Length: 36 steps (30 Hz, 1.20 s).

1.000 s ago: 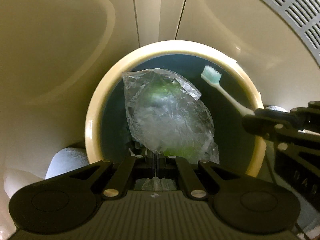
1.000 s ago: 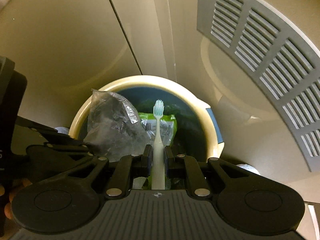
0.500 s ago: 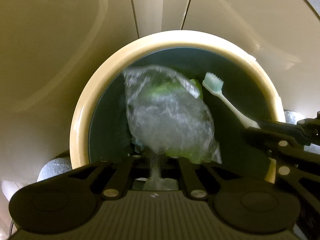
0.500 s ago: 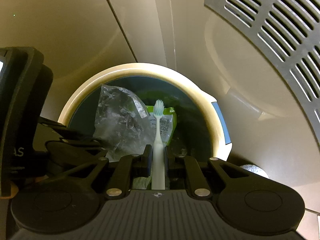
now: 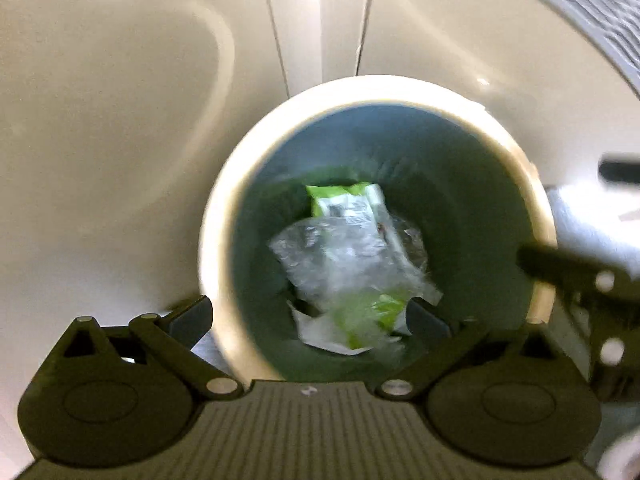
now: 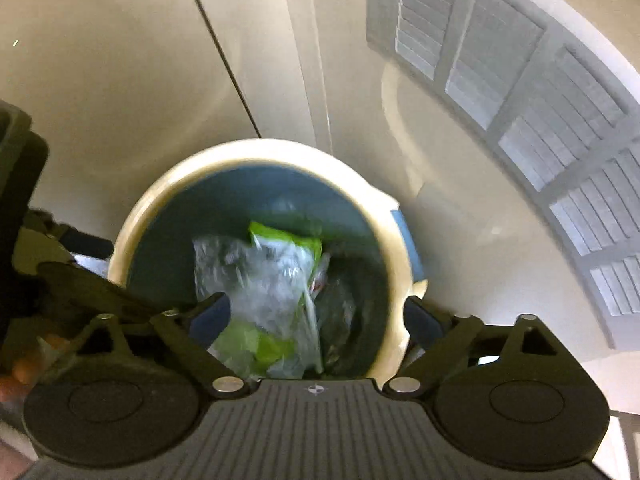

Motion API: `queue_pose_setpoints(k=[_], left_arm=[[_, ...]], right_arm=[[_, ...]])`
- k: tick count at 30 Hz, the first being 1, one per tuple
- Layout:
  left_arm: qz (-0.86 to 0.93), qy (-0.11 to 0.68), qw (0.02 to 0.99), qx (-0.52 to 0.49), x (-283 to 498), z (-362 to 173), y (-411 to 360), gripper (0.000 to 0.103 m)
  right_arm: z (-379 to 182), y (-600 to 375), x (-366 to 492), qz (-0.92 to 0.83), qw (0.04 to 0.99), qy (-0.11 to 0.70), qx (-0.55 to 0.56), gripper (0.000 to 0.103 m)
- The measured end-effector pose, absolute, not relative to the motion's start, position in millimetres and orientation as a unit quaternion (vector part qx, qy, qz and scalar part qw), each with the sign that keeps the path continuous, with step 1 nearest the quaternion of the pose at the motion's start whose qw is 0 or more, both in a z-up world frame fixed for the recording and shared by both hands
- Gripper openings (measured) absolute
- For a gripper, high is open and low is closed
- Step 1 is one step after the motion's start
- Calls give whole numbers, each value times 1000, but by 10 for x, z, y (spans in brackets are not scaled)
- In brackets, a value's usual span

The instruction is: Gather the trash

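Now we have both grippers, left (image 5: 308, 312) and right (image 6: 316, 316), spread apart and empty above the bin (image 5: 224, 216), where the clear plastic bag (image 5: 352, 256) and green wrapper (image 5: 344, 200) lie; no other trash shows.

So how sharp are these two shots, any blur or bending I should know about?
Left wrist view: motion blur smears the bin rim and the clear plastic bag; only the near gripper body is fairly crisp. Right wrist view: softer blur on the bag; fisheye bends the louvred vent into an arc.
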<state>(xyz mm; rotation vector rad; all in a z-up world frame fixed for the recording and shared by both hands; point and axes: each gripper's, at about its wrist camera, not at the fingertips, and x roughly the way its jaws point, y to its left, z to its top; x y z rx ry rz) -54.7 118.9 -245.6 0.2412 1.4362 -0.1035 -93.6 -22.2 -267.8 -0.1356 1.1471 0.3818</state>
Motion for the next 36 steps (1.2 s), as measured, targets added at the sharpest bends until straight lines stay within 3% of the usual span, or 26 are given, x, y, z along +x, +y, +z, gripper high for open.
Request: queue_pose_setpoints(k=[13, 20, 29, 36], left_arm=[[-17, 554, 823, 126, -1422, -1401, 1074, 103], [-28, 487, 863, 131, -1806, -1030, 1054, 103], [-25, 472, 869, 148, -1950, -661, 1035, 103], [-43, 463, 879, 105, -1998, -421, 1146, 103]], right_arm=[[-1686, -361, -1482, 157, 855, 493, -41, 103], [-1522, -364, -1793, 165, 851, 498, -41, 103], [-1255, -408, -1978, 148, 873, 462, -60, 103], [-1007, -582, -2038, 170, 877, 448, -20, 103]])
